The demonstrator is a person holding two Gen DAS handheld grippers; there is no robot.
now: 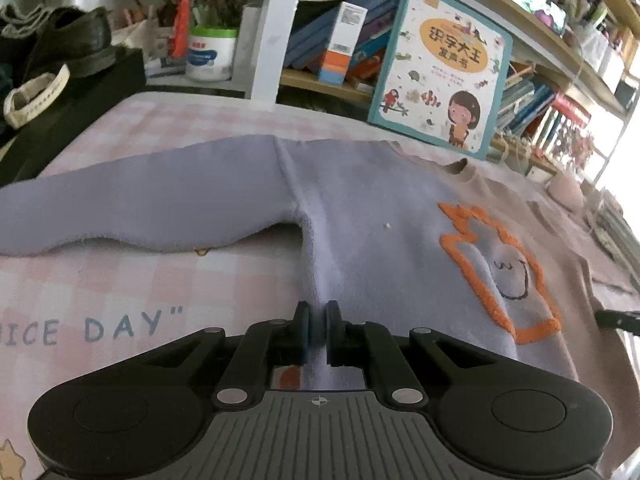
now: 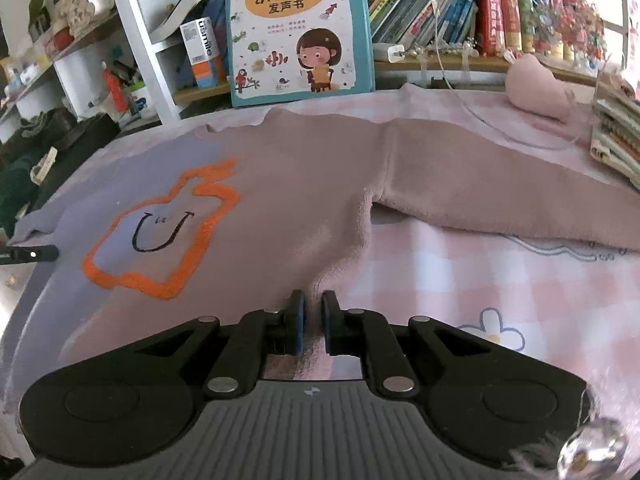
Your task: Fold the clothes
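A two-tone sweater point(image 1: 360, 216) is spread flat on the pink checked cloth point(image 1: 120, 280), sleeves out to left and right, collar at the far side by the picture book point(image 2: 300, 28). The left gripper point(image 1: 317, 320) is clamped on a pinched ridge of the lilac half at the near hem. The right gripper point(image 2: 313, 312) is likewise closed on a fold of the pink half near its hem.

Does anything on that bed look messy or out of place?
Little. The sweater lies flat, sleeves spread, but a small white speck sits on its front, and a thin cable trails across the sheet above one sleeve.
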